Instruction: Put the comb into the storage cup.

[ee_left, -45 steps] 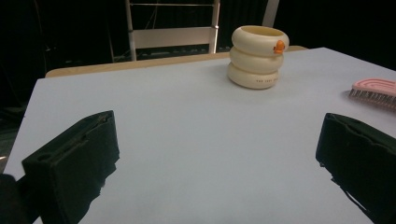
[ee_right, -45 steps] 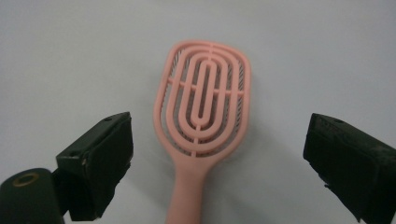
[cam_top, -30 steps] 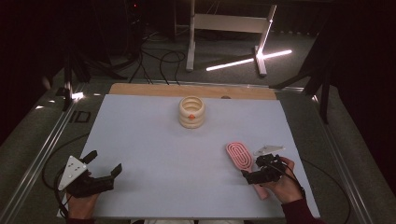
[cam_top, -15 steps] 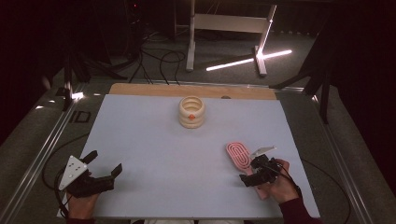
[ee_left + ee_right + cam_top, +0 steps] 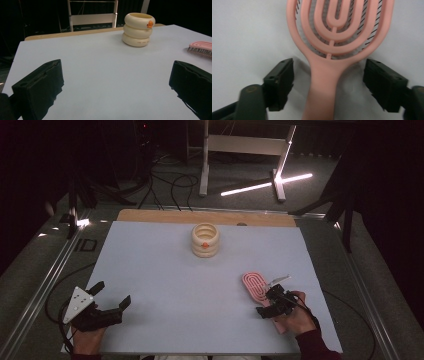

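Observation:
A pink hairbrush (image 5: 254, 287) lies bristles down on the white table (image 5: 165, 270), at the front right. In the right gripper view its handle (image 5: 323, 82) runs between the jaws of my right gripper (image 5: 328, 82), with a gap on each side. Those jaws have just been closing but stand clear of the handle, so the gripper is open. From above, my right gripper (image 5: 267, 301) sits at the handle end of the brush. My left gripper (image 5: 111, 294) rests open at the front left, with nothing between its jaws (image 5: 115, 82).
A cream holder (image 5: 205, 240) made of stacked rings, with a small orange mark, stands at the middle back; it shows far ahead in the left gripper view (image 5: 138, 29), where the brush (image 5: 201, 48) sits at the right edge. A wooden strip (image 5: 150, 215) borders the table's far edge.
My right gripper has shifted slightly left over the brush handle and its jaws have narrowed around it. The left gripper has not moved.

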Tool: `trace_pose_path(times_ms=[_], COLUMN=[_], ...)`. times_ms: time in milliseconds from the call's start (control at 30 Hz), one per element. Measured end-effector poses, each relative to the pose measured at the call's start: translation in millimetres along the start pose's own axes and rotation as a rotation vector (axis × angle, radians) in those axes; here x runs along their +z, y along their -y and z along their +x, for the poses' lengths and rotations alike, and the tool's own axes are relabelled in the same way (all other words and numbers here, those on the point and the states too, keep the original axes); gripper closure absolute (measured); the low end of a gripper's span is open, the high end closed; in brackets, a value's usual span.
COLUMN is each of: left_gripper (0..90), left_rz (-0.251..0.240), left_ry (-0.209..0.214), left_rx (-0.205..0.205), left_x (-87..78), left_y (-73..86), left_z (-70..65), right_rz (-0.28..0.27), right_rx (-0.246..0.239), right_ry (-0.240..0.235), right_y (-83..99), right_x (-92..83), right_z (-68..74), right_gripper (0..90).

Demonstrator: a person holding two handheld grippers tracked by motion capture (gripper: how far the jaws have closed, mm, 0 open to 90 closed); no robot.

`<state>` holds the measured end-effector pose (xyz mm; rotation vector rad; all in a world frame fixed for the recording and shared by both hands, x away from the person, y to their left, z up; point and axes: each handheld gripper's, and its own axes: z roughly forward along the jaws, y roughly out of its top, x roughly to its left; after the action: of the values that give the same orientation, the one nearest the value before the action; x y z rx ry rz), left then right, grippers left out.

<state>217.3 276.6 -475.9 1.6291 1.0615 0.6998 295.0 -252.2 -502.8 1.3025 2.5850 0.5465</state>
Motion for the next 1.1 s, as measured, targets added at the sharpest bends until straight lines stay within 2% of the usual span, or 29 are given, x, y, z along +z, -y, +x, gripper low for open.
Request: trace_pose_path(times_ms=[100, 133, 167, 400, 667, 900, 1100], left_gripper=[0.0, 0.0, 0.0, 0.0, 0.0, 0.0, 0.0], left_rz=[0.001, 0.001, 0.001, 0.003, 0.005, 0.003, 0.010], left_ry=[0.000, 0.000, 0.001, 0.002, 0.003, 0.002, 0.003], left_rx=[0.001, 0.001, 0.001, -0.001, 0.000, -0.005, 0.001], left_x=[0.0, 0.0, 0.1, 0.4, 0.4, 0.2, 0.6], left_y=[0.0, 0.0, 0.0, 0.2, 0.3, 0.4, 0.4], left_z=[-0.1, -0.1, -0.1, -0.2, 0.2, 0.5, 0.3], right_rz=[0.000, 0.000, 0.005, 0.028, 0.059, 0.076, 0.082], right_rx=[0.004, 0.004, 0.000, -0.027, -0.056, -0.046, -0.051], right_ry=[-0.001, -0.001, -0.003, -0.010, -0.021, -0.031, -0.035], right_y=[-1.1, -1.1, -1.9, -4.4, -8.2, -8.9, -9.2], right_x=[-1.6, -1.6, -2.4, -4.3, -4.4, -5.3, -5.5], right_z=[-0.8, -0.8, -2.2, -4.5, -5.8, -9.7, -10.3], right_gripper=[36.2, 36.2, 41.3, 53.7, 58.7, 65.6, 67.2])
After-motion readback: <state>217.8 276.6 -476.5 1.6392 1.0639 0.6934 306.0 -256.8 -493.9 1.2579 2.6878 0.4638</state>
